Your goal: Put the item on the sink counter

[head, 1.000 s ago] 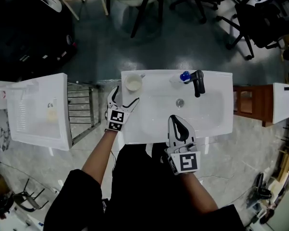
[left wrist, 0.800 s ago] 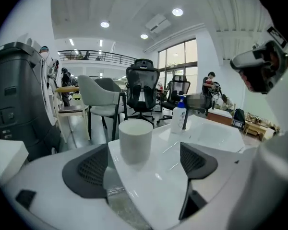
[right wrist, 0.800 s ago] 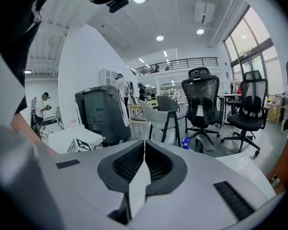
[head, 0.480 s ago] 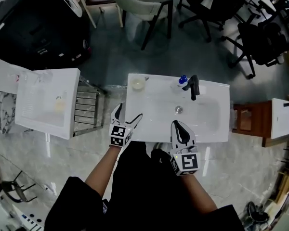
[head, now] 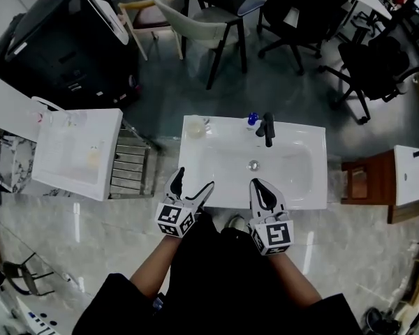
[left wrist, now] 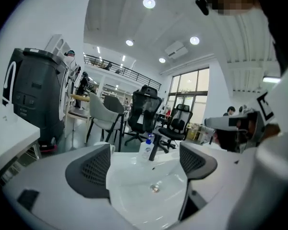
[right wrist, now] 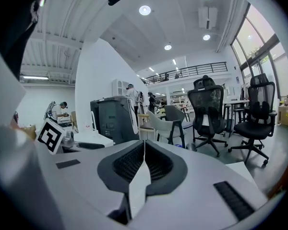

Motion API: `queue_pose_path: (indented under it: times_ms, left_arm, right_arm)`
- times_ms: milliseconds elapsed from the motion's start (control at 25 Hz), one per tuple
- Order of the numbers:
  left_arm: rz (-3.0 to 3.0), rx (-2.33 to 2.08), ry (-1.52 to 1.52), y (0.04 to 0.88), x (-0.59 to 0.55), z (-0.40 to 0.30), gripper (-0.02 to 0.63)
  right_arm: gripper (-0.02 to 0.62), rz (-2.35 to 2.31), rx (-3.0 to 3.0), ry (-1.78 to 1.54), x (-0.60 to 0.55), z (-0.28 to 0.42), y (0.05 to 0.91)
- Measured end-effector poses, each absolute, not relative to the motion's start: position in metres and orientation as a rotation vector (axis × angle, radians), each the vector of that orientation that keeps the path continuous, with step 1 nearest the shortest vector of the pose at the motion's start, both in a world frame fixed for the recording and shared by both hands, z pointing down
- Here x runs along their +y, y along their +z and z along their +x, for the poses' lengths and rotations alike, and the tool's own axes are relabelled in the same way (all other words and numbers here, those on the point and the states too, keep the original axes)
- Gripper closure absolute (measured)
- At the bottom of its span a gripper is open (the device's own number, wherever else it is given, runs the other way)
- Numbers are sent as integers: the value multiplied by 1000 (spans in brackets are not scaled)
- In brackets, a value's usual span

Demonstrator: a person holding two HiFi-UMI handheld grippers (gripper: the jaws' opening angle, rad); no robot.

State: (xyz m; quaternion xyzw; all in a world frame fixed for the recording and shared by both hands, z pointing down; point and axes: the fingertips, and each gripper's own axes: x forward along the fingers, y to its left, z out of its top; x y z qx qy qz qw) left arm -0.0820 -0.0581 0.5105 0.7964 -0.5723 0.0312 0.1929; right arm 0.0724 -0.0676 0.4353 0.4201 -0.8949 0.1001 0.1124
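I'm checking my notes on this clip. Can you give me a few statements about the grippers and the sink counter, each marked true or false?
1. The left gripper is open and empty. True.
2. The right gripper is open. False: its jaws are shut, with nothing between them.
3. The blue-capped bottle stands beside the black faucet. True.
4. The cup sits inside the basin. False: it stands on the sink counter, at its far left corner.

Left gripper [left wrist: 143, 169] jaws apart, empty; sink [left wrist: 134, 198] beyond.
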Motion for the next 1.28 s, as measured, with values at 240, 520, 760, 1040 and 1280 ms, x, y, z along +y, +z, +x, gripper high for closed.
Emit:
queue_pose_path:
  times_ms: [240,520,760,1040,1280]
  left_arm:
    - [2288,-1532,-67,466,-41,-16,149]
    - [2348,-1424,-136,433,-28,57,205]
    - [2381,-1420,-65,436,-22,84,477]
    - [2425,-1543,-12,419,-15,84,586]
    - [2406,-1615,8,417,-13,68,589]
  right_arm:
    - [563,1228,-2673,279,-55,109,426]
    - [563,1295,-2676,259,-58,150,414]
    - [563,1305,-2685,255,-54,167,411]
    - [563,1287,-2695,213,-45,166,409]
    - [563,1331,-2684,218,-48,174,410]
